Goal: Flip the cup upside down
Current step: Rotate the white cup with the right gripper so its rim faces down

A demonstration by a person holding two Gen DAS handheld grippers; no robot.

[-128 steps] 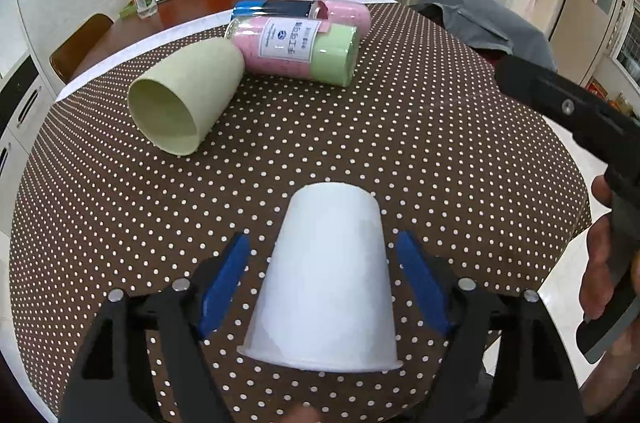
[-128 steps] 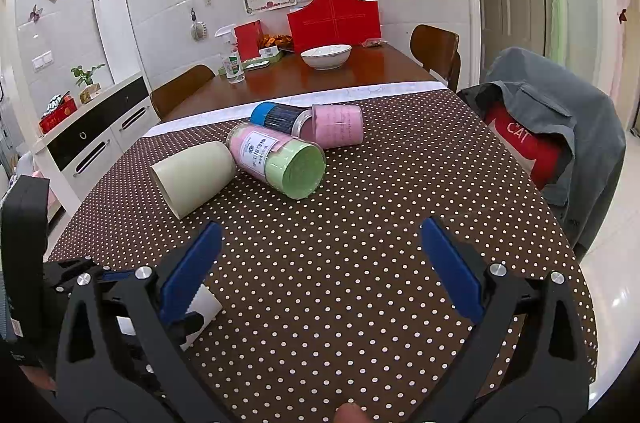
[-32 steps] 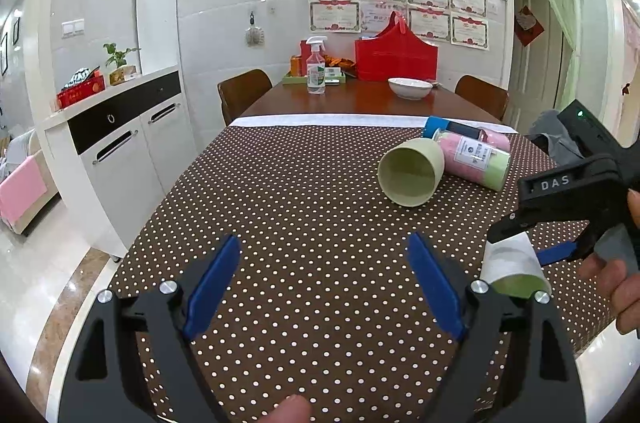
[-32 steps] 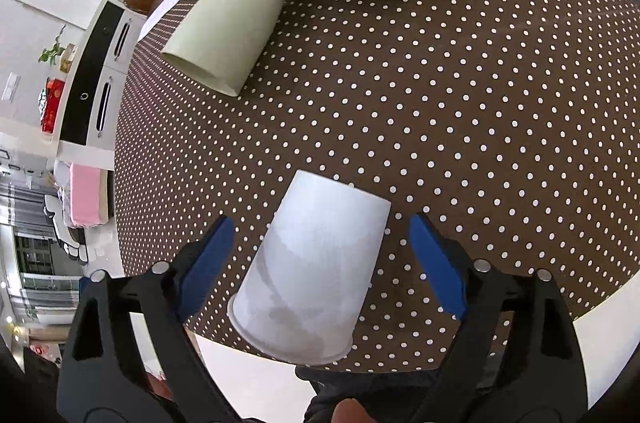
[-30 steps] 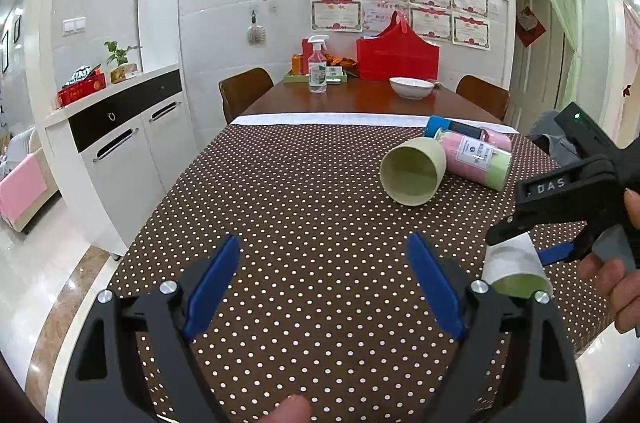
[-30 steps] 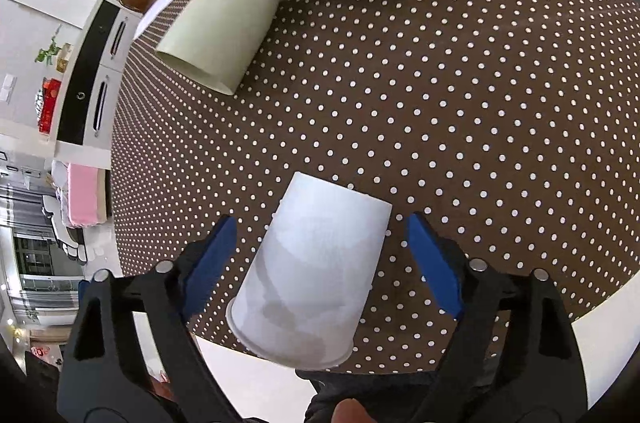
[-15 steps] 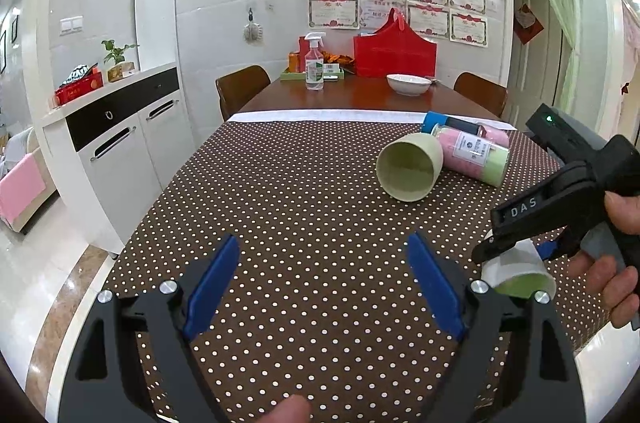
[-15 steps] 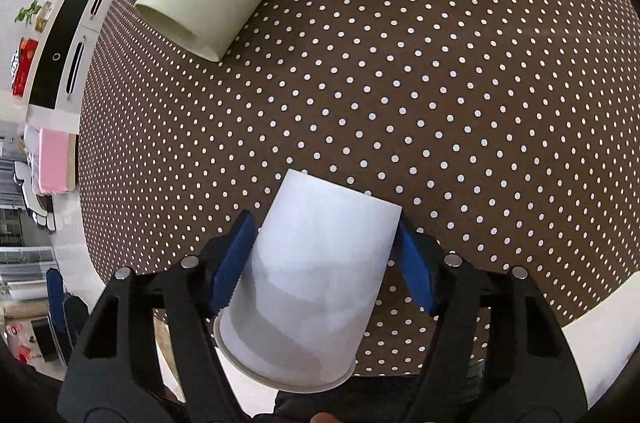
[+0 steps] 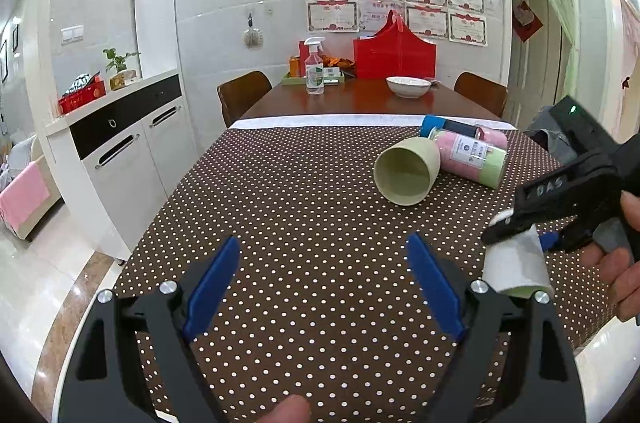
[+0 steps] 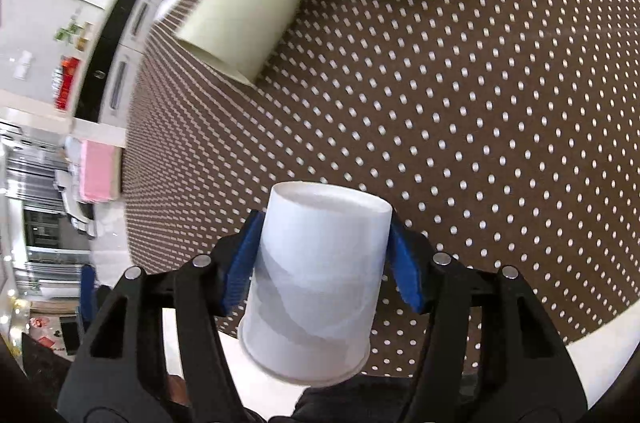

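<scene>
A white paper cup (image 10: 316, 279) is clamped between the blue pads of my right gripper (image 10: 320, 247). Its closed base points away from the camera and its rim points back toward the handle. It hangs above the brown dotted tablecloth (image 10: 460, 111) near the table's front edge. In the left wrist view the same cup (image 9: 516, 263) is tilted with its rim lowest, held by the right gripper (image 9: 520, 229) at the right. My left gripper (image 9: 322, 287) is open and empty above the cloth, well left of the cup.
A pale green cup (image 9: 404, 175) lies on its side mid-table, next to a pink and green canister (image 9: 472, 155) and a blue-capped one (image 9: 436, 123). A white cabinet (image 9: 120, 143) stands left. A grey jacket (image 9: 552, 139) is at the right edge.
My right gripper has closed on the white cup and lifted and tilted it. The left gripper has stayed in place.
</scene>
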